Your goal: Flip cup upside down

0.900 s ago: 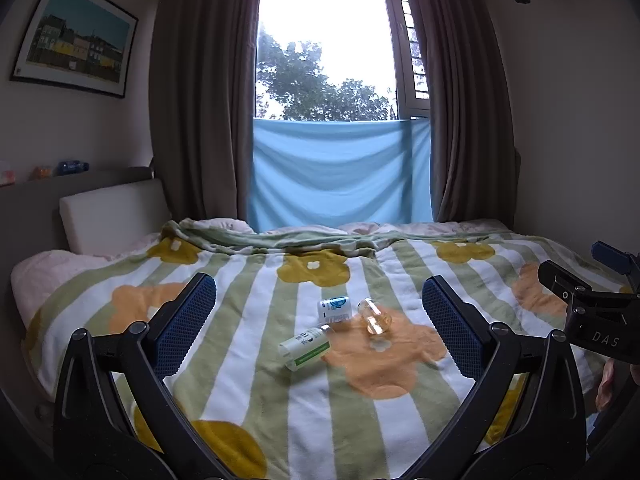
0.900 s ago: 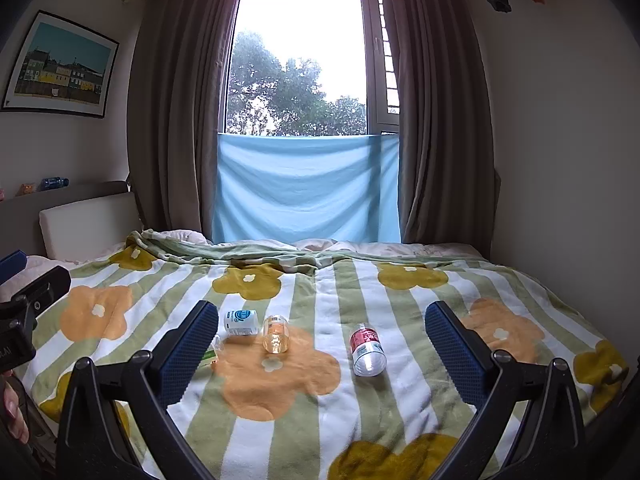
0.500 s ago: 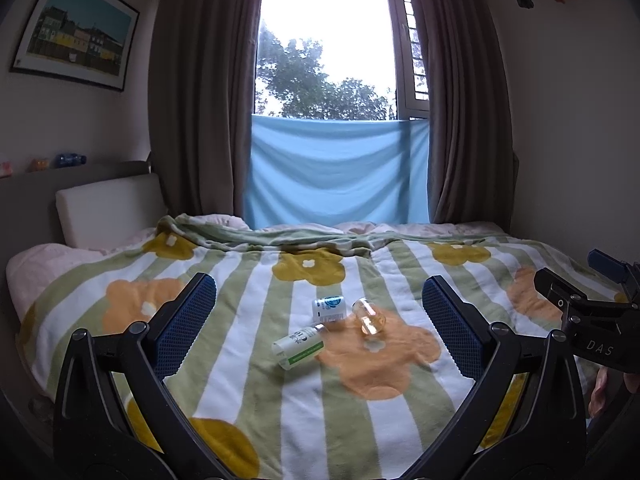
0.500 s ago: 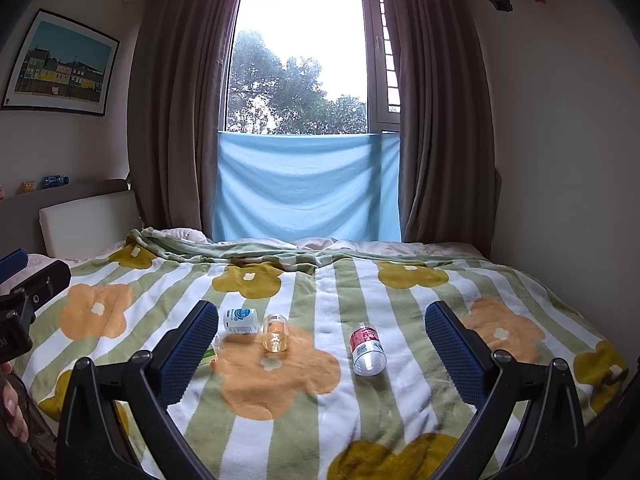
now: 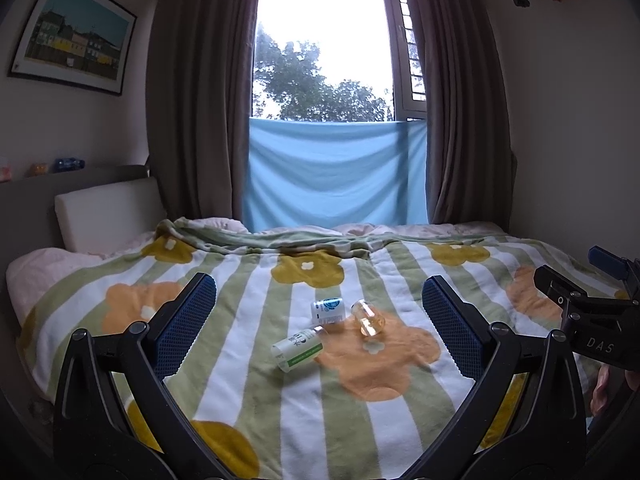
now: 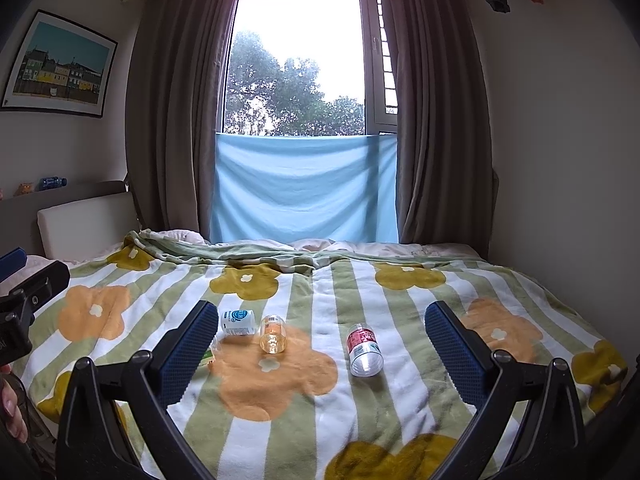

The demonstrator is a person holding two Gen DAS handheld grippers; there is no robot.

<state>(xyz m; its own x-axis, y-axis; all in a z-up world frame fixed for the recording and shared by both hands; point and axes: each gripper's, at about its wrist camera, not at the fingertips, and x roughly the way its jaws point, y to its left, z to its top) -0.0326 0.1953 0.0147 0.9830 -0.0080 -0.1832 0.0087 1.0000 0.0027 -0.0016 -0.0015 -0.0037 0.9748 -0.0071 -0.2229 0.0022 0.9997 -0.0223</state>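
Home bedroom: blanketed bed [image 5: 224,360], curtained window [image 6: 298,64].

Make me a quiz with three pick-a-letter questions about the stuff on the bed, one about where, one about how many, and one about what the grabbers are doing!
1. What does the clear cup lie on?
A. a pillow
B. an orange flower on the blanket
C. the window sill

2. How many small containers lie on the blanket in all?
A. two
B. four
C. seven

3. How are the two grippers?
A. both open and holding nothing
B. both shut on the cup
C. one holding a bottle

Answers:
1. B: the cup lies on its side at the edge of an orange flower print.
2. B: the cup, the white jar, the red-label bottle and the green-label bottle.
3. A: the left gripper and the right gripper both show their fingers spread wide with only blanket between.
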